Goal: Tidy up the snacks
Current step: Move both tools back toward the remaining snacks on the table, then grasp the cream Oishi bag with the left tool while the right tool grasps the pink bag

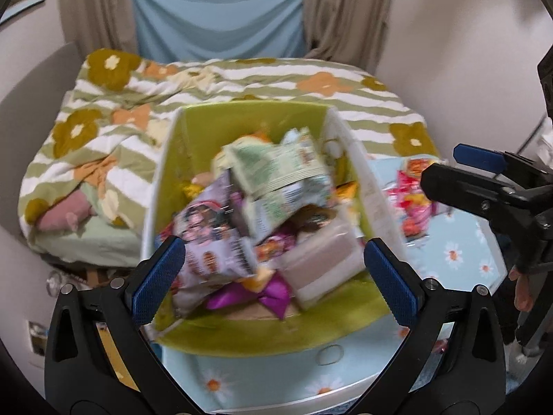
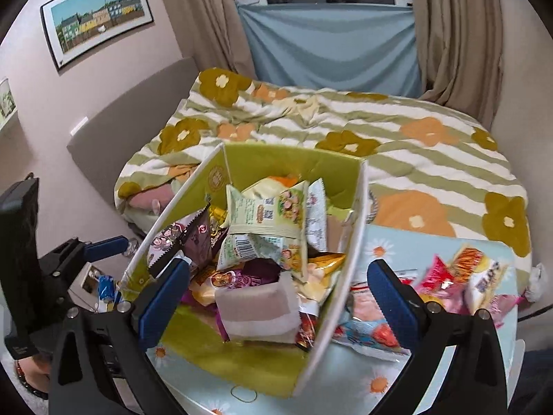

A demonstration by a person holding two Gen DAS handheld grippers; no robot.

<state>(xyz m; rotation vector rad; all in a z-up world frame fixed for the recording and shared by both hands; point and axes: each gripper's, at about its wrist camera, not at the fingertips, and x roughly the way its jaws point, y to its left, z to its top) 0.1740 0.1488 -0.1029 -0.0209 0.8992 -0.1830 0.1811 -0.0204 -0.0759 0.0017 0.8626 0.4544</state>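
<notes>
Step in hand: both grippers hang above the green box (image 2: 242,159), nothing gripped; it reads as the gap between one packet dropped in and the next one fetched.
Left gripper (image 1: 274,276): blue-padded jaws wide, empty, over the near end of the box.
Right gripper (image 2: 278,294): jaws wide and empty, straddling the box's right wall.
Snacks stowed: a loose heap in the box, a pale green packet (image 2: 266,212) on top, a purple one (image 1: 211,231) lower left.
Snacks left: pink and red packets (image 2: 449,276) lie on the daisy-print table (image 2: 380,384), just right of the box.
Next move: likely the right gripper swings over there and closes on a packet edge.
Materials: crinkly glossy foil with serrated seals; stiff white-edged card box; soft striped quilt (image 2: 397,145) behind.
</notes>
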